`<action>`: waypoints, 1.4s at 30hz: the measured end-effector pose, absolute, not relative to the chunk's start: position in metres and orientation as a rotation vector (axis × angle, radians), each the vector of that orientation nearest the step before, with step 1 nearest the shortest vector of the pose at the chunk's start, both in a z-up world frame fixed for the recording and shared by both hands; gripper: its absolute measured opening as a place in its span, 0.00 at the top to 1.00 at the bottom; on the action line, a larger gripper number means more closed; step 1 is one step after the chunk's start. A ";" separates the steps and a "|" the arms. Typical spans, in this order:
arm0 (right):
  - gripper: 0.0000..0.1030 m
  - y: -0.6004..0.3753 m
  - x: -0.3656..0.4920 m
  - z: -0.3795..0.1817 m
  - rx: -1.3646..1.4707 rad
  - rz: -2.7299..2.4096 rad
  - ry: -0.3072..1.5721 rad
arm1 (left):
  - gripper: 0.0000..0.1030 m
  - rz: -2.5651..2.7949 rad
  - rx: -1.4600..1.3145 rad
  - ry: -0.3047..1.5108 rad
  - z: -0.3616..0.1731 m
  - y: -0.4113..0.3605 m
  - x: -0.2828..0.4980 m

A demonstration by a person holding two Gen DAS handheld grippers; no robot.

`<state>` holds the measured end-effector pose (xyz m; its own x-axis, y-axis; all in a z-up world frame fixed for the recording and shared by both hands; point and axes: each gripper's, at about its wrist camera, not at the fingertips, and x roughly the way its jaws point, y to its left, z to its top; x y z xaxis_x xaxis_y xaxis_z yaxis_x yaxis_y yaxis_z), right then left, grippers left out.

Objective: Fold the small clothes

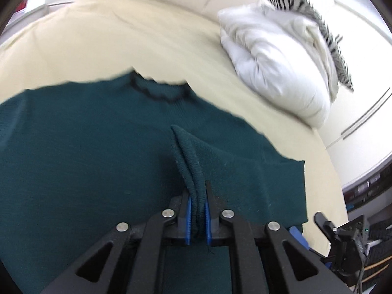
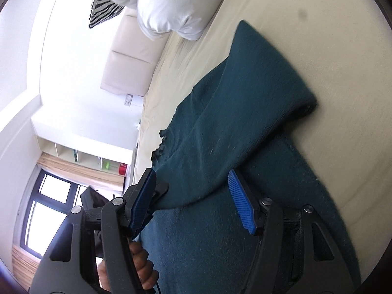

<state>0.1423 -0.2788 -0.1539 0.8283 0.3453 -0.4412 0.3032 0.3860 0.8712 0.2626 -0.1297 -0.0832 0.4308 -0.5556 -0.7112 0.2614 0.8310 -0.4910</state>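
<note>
From the left wrist, the left gripper [image 1: 198, 216] was clamped on a ribbed edge of the dark green sweater [image 1: 85, 159], which lay spread on the bed [image 1: 110, 36]; folding looked barely begun.

From the right wrist, the right gripper [image 2: 193, 201] stood apart above one folded-over sleeve, gripping nothing.

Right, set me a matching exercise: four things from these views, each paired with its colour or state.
Things:
1. left tongs
2. right tongs
3. sweater
4. pillow

States:
A. white, lying at the head of the bed
B. open, nothing pinched
C. dark green, spread on the cream sheet
D. shut on a ribbed fold of knit

Pairs: 1-D, 2-B, 3-C, 4-A
</note>
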 end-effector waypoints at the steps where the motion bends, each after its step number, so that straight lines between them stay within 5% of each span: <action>1: 0.42 -0.280 0.144 -0.154 1.205 0.022 0.642 | 0.91 -0.514 -0.343 0.983 -0.081 -0.120 0.262; 27: 0.52 -0.323 0.163 -0.165 1.319 -0.143 0.625 | 0.91 -0.355 -0.470 0.912 -0.117 -0.030 0.256; 33: 0.49 -0.336 0.162 -0.125 1.088 -0.256 0.645 | 0.91 -0.352 -0.469 0.928 -0.119 -0.031 0.260; 42: 0.54 -0.310 0.243 -0.144 0.728 -0.170 0.928 | 0.91 -0.353 -0.436 0.931 -0.115 -0.035 0.268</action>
<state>0.2427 -0.3105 -0.1442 0.6055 0.1673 -0.7781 0.4316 0.7524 0.4976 0.2680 -0.0351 -0.1151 0.5515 -0.4711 -0.6884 0.1040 0.8576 -0.5037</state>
